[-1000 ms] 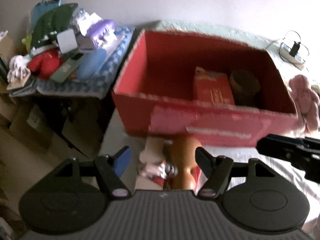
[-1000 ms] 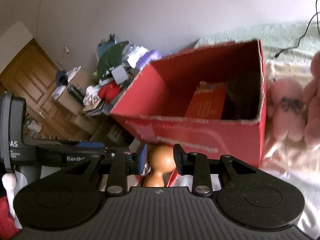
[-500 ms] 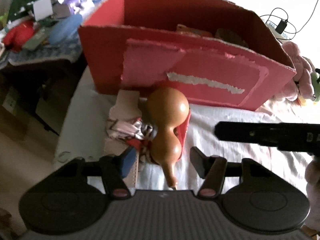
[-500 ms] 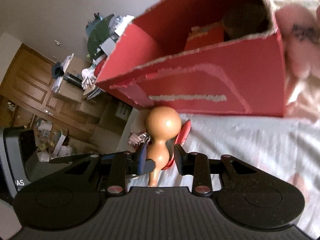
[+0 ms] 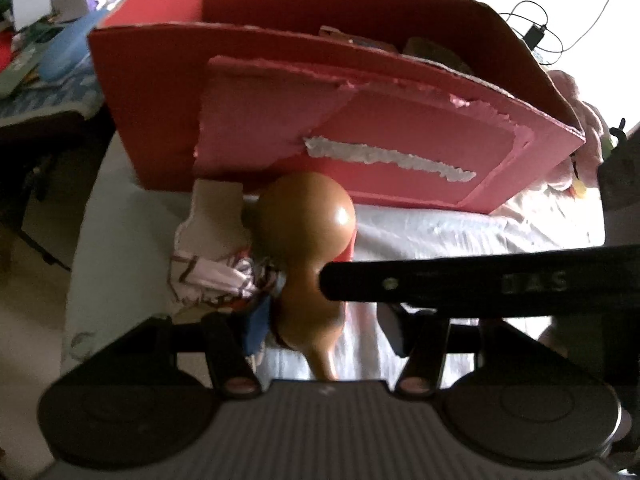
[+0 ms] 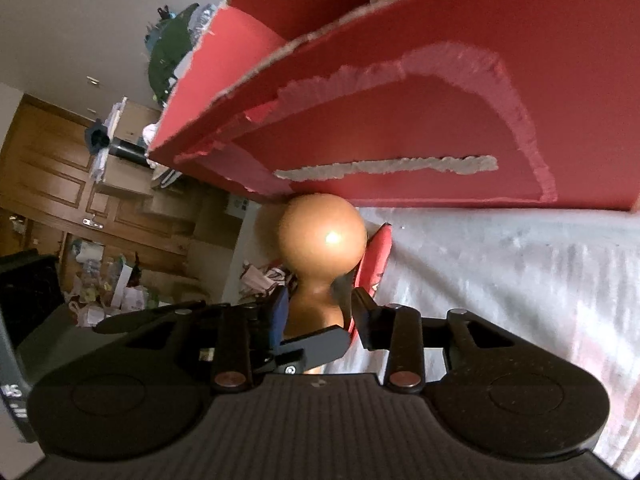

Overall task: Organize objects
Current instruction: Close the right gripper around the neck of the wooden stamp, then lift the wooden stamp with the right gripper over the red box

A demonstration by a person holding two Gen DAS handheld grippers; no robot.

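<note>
Both open hand-held grippers, left [image 5: 324,330] and right [image 6: 318,314], have closed in around gourd [image 6: 322,236]

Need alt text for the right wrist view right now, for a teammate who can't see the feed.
The right gripper has its open fingers either side of the narrow waist of a brown gourd lying on a white sheet. Behind it stands a red box with torn patches; the left gripper's finger crosses low in front.

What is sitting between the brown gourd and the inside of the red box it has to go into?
The red box's tall front wall stands directly behind the gourd, whose big end lies against its base. The gourd would have to go over that rim; nothing else visibly blocks it.
</note>
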